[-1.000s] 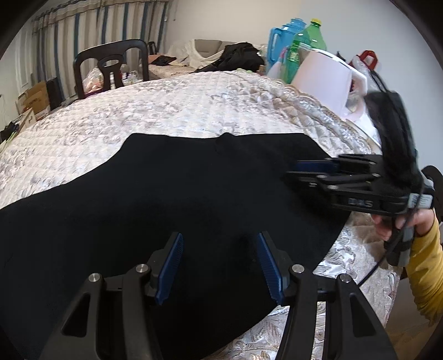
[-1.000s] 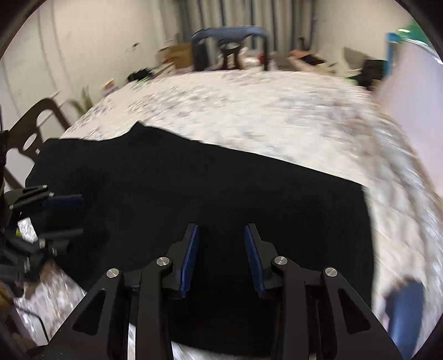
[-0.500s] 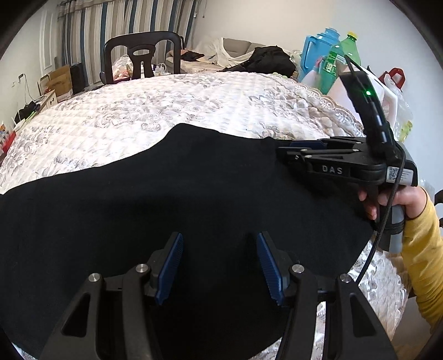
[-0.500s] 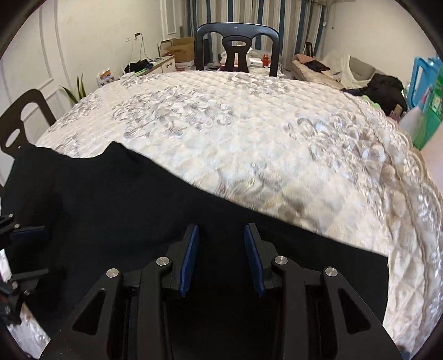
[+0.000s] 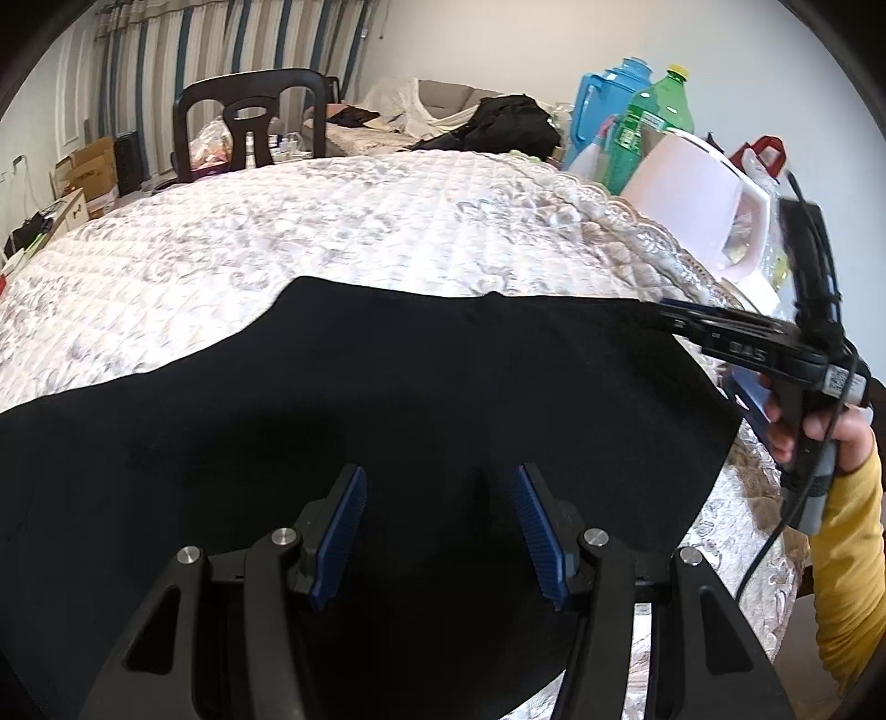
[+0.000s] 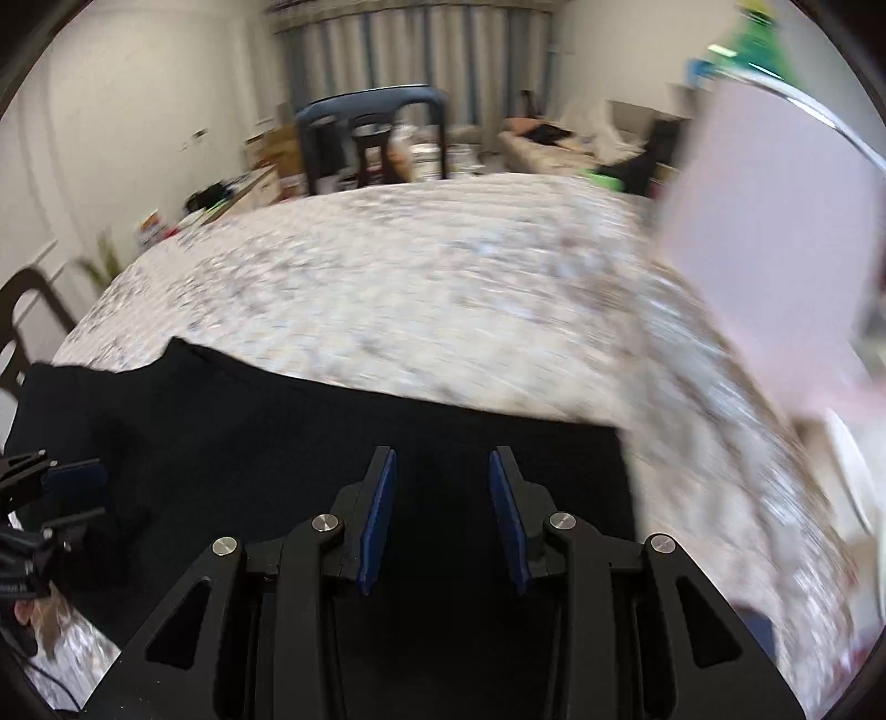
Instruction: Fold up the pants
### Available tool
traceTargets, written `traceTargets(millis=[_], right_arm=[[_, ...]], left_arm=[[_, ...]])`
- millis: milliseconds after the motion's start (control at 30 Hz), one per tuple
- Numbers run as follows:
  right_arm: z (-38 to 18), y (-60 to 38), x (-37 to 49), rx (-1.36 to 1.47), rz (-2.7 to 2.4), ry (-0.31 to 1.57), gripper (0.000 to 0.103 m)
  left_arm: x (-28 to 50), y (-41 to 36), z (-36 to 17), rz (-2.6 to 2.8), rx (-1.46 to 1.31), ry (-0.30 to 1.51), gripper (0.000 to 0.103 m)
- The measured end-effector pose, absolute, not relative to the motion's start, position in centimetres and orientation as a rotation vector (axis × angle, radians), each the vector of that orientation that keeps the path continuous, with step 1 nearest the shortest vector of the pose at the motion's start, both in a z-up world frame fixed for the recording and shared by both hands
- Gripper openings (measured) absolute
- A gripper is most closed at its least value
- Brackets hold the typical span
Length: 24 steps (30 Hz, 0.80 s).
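Left hand-held gripper — blue pads spread apart, nothing between them, poised over the near part of the black pants. Whether the tips touch the cloth cannot be told from this angle.

Right hand-held gripper — fingers likewise apart and empty, above the pants near their right-hand end. From the left wrist view it reaches in from the right, its tips at the far right corner of the cloth, gripped by a hand in a yellow sleeve. The right wrist view is smeared with blur.

Pants lie spread flat and wide across the near side of the worktop, on a white quilted cover with a grey floral pattern. Their far edge runs roughly straight, with a small peak at mid-span; the right end is cut square just beside the worktop's rim.

Farther out: a pale pink-white container at the right rim, a green bottle and a blue jug behind it. A dark chair stands at the far side, striped curtains beyond.
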State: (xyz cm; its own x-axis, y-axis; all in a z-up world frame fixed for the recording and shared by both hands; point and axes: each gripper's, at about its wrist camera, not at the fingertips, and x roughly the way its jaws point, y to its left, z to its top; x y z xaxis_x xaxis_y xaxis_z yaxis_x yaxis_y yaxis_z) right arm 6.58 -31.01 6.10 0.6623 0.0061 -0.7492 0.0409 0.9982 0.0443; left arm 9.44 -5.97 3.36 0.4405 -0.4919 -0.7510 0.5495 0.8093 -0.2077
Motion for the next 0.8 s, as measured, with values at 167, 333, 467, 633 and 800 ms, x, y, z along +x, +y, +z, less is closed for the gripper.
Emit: traceTargets(millis=[167, 333, 467, 633, 800], right_arm=[[5.0, -34.5, 3.9, 0.117, -0.123, 0.89, 0.043], [4.6, -34.9, 1.5, 0.144, -0.125, 0.884, 0.043], [3.9, -34.3, 0.4, 0.127, -0.138, 0.889, 0.052], [3.4, -34.9, 0.0, 0.147, -0.152, 0.894, 0.053], [3.5, -34.9, -0.9, 0.196, -0.106, 0.883, 0.053]], left_arm=[[9.2, -7.2, 3.2, -0.693, 0.081, 0.922, 0.058], [9.0, -8.0, 3.5, -0.712, 0.094, 0.921, 0.058], [8.7, -8.6, 3.6, -0.728, 0.099, 0.919, 0.058], [8.4, -9.5, 3.6, -0.743, 0.114, 0.92, 0.058], [8.2, -10.4, 3.6, -0.76, 0.117, 0.929, 0.058]])
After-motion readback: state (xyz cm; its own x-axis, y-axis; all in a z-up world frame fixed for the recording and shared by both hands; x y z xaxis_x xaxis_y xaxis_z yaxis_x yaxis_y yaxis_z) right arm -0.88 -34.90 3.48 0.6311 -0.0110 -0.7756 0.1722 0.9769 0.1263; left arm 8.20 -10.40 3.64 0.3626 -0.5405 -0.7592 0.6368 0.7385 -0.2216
